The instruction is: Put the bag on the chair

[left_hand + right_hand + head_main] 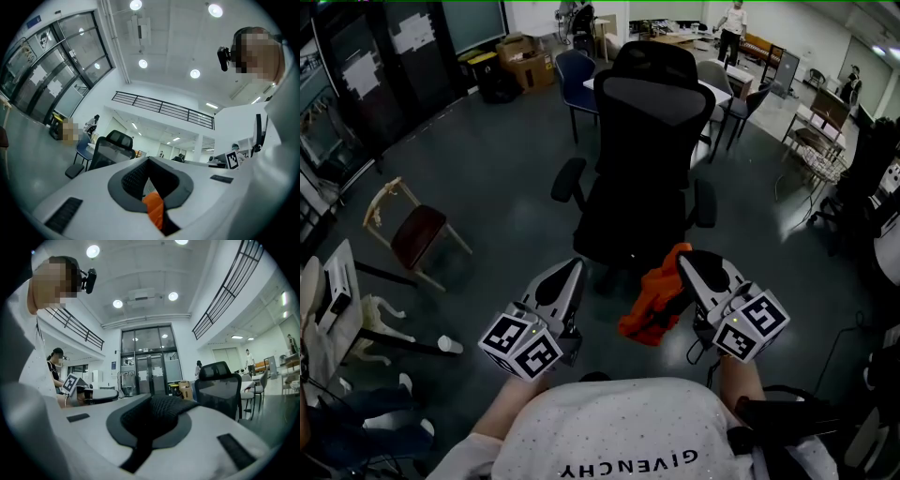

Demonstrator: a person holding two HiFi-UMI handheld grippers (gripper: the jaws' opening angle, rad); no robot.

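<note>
Ahead of GIVENCHY shirt (628, 436): orange bag (654, 302) in grip of right tool (682, 261); left tool (578, 265) narrow.

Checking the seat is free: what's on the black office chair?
On the chair, nothing shows on backrest or armrests; the seat is hidden behind the backrest. The orange bag hangs short of it.
</note>
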